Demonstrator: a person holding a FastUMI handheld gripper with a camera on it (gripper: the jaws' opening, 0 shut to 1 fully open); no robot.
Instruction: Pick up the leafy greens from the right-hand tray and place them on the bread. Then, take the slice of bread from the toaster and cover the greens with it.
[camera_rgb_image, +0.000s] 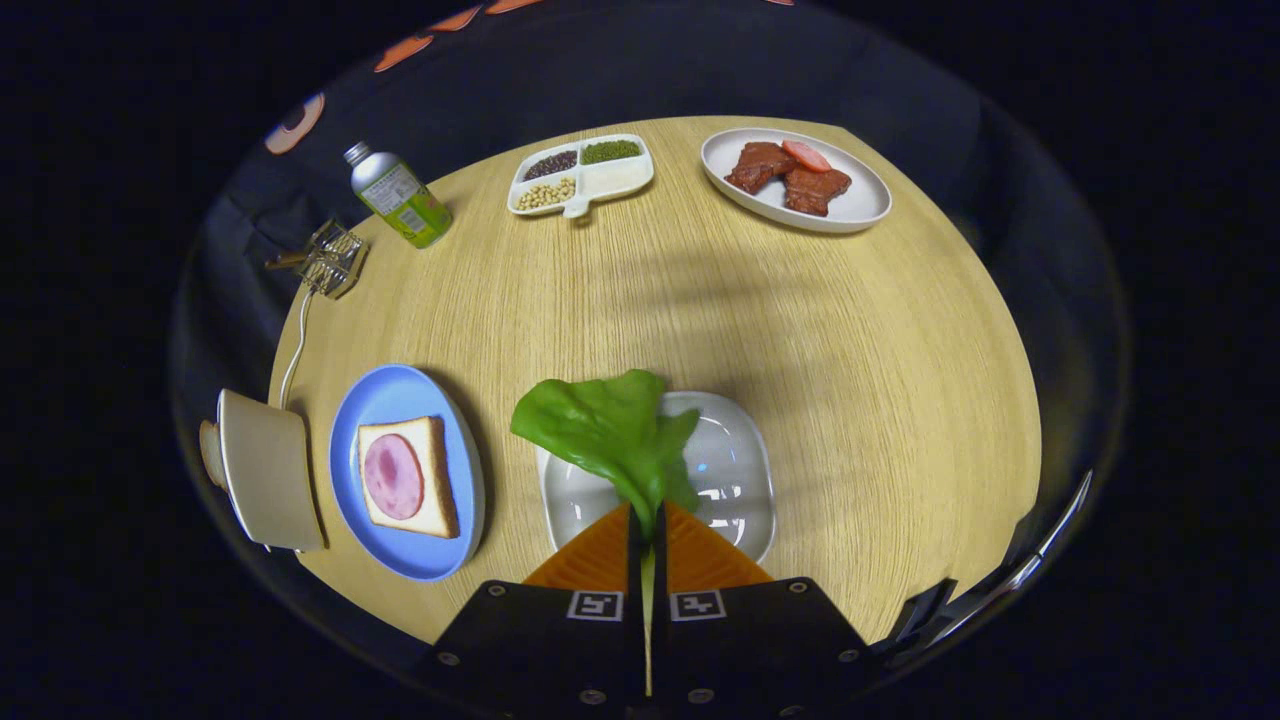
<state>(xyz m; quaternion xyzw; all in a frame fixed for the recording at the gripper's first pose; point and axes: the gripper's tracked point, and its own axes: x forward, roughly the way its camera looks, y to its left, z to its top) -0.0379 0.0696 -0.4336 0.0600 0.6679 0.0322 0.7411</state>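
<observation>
The gripper (647, 520) is pinched closed on the stem of the leafy greens (608, 428), whose leaf stands up above the clear tray (735, 470) just ahead of the fingers. To the left, bread (408, 477) topped with a ham slice (392, 476) lies on a blue plate (385, 395). Beyond it sits the toaster (265, 470), with what looks like a bread slice (209, 452) at its far side.
</observation>
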